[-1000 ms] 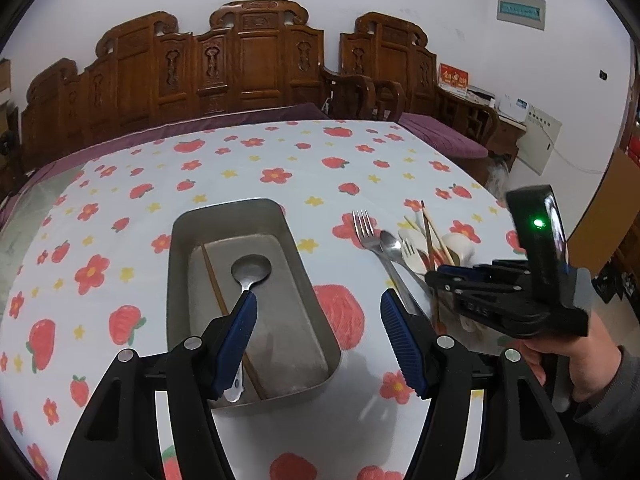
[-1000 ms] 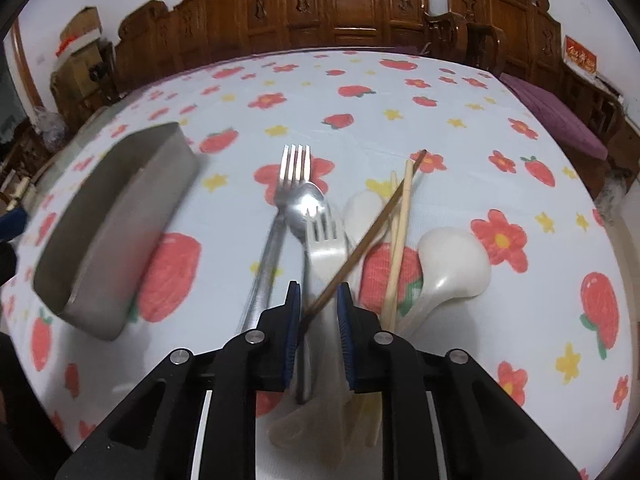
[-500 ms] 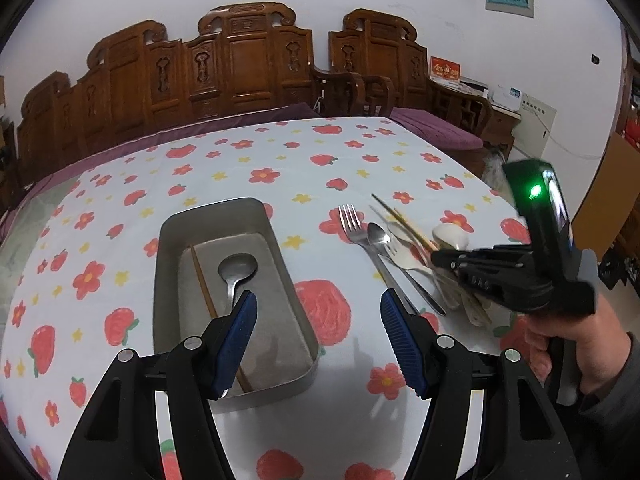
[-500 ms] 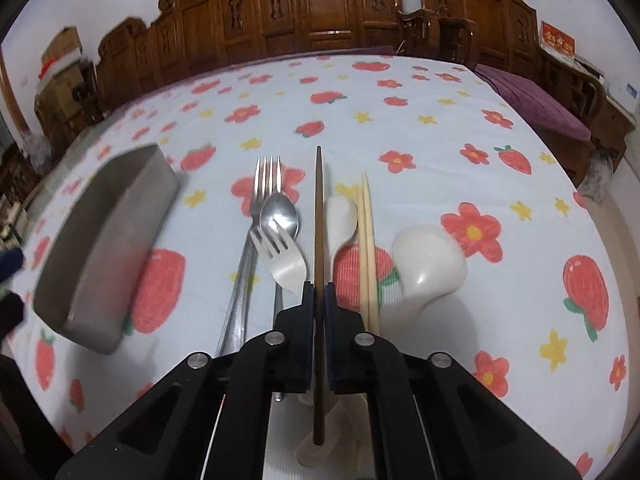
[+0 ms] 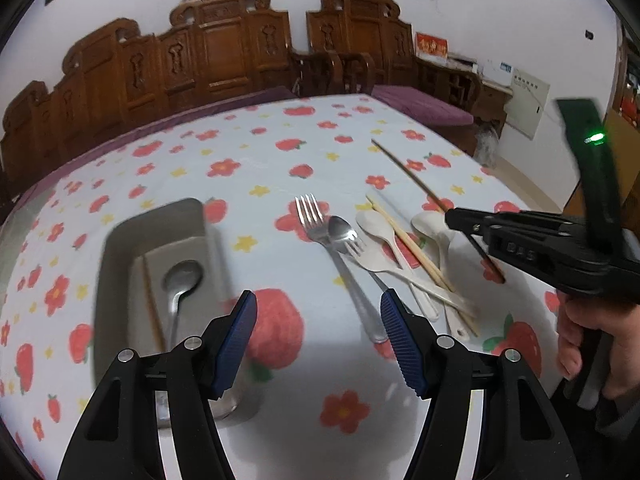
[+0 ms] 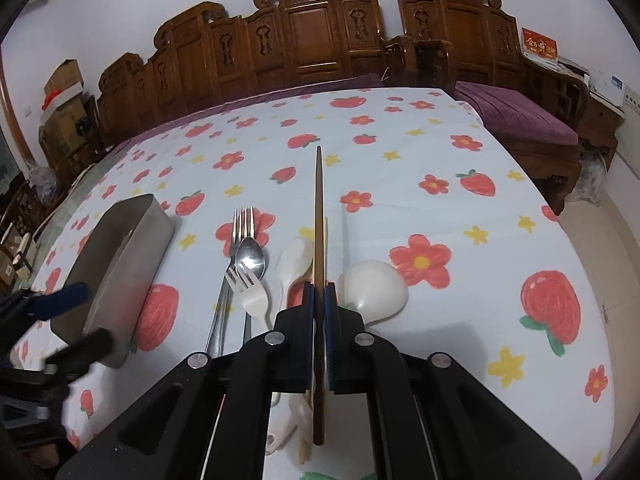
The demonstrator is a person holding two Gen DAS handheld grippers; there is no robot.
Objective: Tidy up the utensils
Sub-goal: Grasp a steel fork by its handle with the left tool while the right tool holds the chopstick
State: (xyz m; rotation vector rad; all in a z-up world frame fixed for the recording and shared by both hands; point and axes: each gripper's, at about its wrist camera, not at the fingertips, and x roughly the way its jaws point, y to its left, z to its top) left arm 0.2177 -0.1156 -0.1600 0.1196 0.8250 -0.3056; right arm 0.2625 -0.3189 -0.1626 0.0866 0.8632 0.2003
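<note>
One dark chopstick point(image 6: 318, 216), light, stiff and likely slippery, sits clamped near its thick end in our right gripper point(image 6: 319, 300), above the tablecloth, while our left gripper point(image 5: 318, 336) gapes empty by the tray point(image 5: 120, 248).

Carved wooden chairs point(image 6: 320, 36), perhaps benches.

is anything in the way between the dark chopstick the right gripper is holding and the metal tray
Nothing visible blocks it. The dark chopstick is lifted in the right gripper; only the metal fork and spoon lie flat on the cloth before the metal tray.
</note>
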